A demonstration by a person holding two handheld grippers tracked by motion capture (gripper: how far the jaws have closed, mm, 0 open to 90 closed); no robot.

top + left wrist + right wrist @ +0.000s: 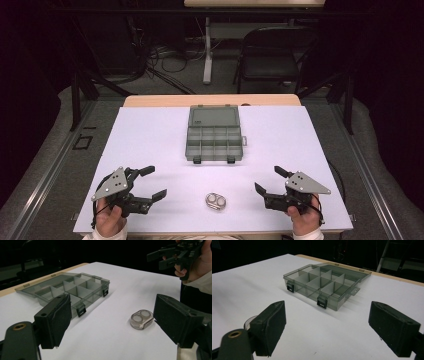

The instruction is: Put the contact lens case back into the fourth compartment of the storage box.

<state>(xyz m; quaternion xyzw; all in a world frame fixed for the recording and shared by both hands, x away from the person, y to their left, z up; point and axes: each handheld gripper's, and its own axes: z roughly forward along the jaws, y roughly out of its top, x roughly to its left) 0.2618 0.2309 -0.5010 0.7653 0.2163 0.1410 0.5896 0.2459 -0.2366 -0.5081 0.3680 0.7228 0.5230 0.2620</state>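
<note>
A white table (150, 150) fills the middle of the high view. At its centre sits a clear grey organiser box (215, 140), lid folded back flat, compartments apparently empty. At lower centre, between the hands, lies a small clear case (215, 201) with two round pale discs inside. The left gripper (151, 183) at lower left and the right gripper (270, 180) at lower right both hover with jaws spread wide, holding nothing.

Risks, as I judge them: the small case is smooth and low, so a pinch could skid it across the sheet; a careless reach could nudge the light box.

In the right gripper view the case (249, 321) is mostly hidden behind one jaw. What the discs are cannot be made out.
</note>
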